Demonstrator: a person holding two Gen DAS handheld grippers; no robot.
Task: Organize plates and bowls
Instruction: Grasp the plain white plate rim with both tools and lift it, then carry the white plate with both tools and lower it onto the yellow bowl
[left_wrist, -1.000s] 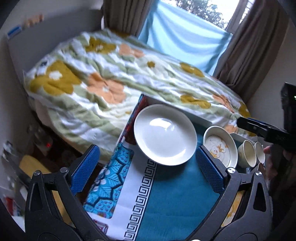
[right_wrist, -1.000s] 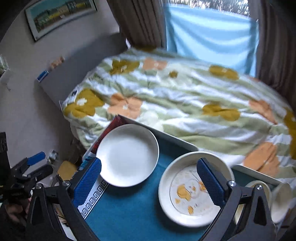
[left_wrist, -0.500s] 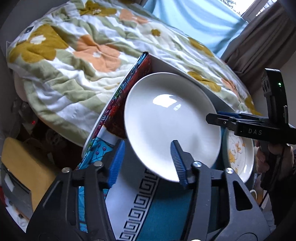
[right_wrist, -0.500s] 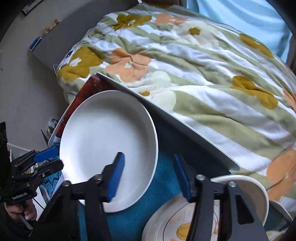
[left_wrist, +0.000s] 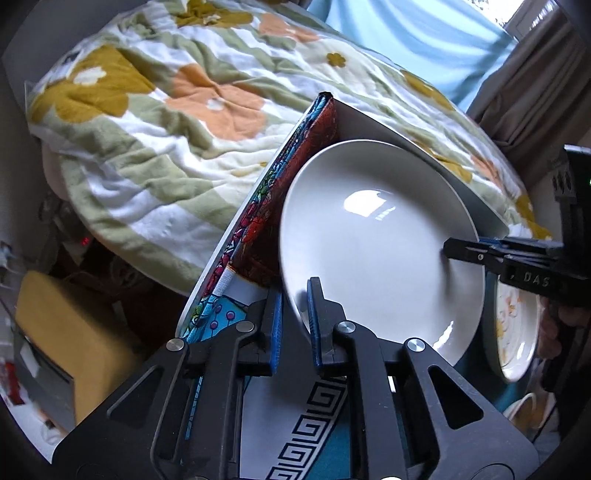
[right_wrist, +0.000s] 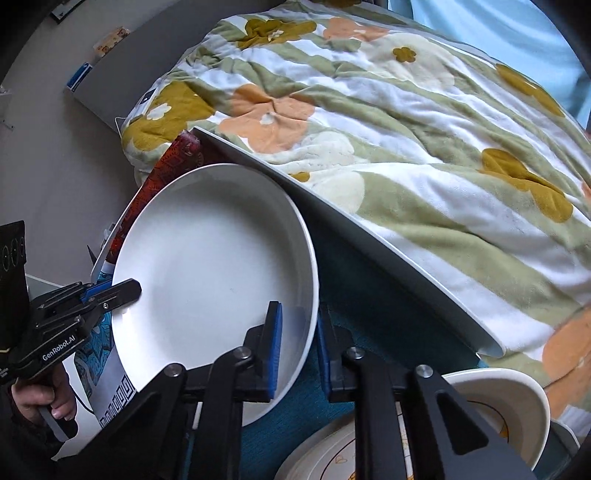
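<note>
Both sets of jaws just clamped down. Left gripper (left_wrist: 295, 314) pinching near-left rim of white plate (left_wrist: 380, 251); right gripper (right_wrist: 298, 332) pinching opposite rim. Plate sitting on teal cloth (right_wrist: 354, 295) over tray (right_wrist: 369, 229), beside floral blanket (left_wrist: 166, 110). Patterned plate (left_wrist: 513, 325) just to the right, partly hidden.

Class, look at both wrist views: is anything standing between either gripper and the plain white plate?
Nothing visible does. The left gripper and the right gripper have just been closing, and each now clamps the rim of the white plate on opposite sides. The patterned plate lies beside it, not between.
</note>
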